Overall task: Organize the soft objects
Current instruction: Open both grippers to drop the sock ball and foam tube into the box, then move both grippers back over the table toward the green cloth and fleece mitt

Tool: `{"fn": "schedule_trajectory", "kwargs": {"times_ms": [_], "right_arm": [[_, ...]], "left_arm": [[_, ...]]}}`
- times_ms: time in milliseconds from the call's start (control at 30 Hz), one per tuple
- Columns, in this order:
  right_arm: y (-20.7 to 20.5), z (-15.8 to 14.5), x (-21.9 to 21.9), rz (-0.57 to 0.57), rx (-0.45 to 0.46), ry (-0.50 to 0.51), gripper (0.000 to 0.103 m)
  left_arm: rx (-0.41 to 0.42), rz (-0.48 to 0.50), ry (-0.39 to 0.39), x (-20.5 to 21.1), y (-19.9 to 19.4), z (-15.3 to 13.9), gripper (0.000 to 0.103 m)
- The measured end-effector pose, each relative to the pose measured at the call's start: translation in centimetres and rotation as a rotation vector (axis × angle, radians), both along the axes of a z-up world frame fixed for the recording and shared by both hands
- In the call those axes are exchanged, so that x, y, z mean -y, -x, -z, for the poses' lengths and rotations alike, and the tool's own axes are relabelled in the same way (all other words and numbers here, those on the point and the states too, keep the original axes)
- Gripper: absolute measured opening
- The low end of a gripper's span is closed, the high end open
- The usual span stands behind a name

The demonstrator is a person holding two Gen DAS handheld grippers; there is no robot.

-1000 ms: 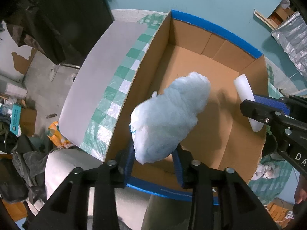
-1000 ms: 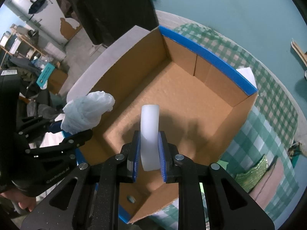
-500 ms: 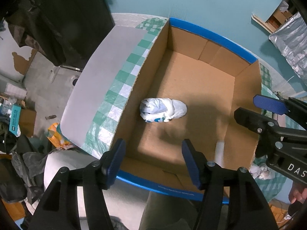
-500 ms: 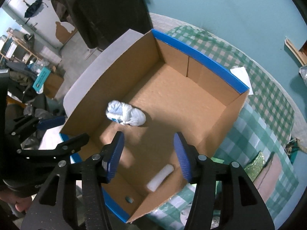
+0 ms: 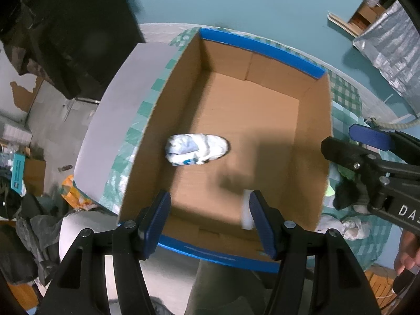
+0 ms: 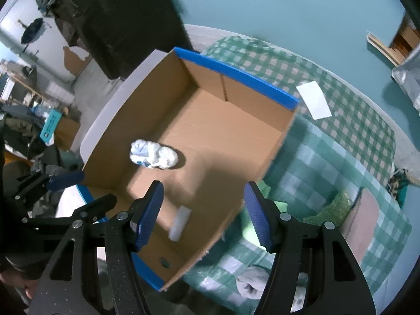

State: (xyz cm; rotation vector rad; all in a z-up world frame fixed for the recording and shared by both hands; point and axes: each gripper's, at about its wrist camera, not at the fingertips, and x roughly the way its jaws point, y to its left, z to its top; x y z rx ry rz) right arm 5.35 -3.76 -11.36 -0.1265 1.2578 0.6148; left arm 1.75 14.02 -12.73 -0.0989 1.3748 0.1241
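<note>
Two grippers hang over a cardboard box [image 6: 252, 136] on the green-checked surface [image 6: 341, 162]: left gripper [image 5: 210, 220] released; right gripper [image 6: 203, 214] pointing steeply down, jaws opening, empty.

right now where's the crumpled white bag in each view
Left wrist view: the crumpled white bag lies on the cardboard box floor, left of centre, near the box's left wall.
Right wrist view: the same bag lies on the box floor, left of centre, above the left finger.
Shared landmark: the blue-taped far rim of the cardboard box.
</note>
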Motion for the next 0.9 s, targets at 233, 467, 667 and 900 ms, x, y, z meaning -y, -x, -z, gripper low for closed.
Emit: {"fn": "schedule_trajectory", "kwargs": {"times_ms": [233,467,667,900], "right_arm": [[-0.1,-0.2,3.8,0.079,-0.002,-0.001,0.069],[0.0,-0.4,7.7,0.147,-0.007,0.002,0.069],[0.3,-0.3,11.2,0.208,-0.012,0.000,0.069],[0.7,0.1,15.1,0.277,-0.027,0.004,0.069]], "left_arm": [[0.004,0.039,0.004,2.4,-0.1,-0.3,0.064],[0.010,0.082,0.008,4.9,-0.1,-0.6,0.064],[0.007,0.124,0.011,7.1,0.0,-0.6,0.064],[-0.001,0.179,0.012,10.0,0.2,-0.3,0.064]]}}
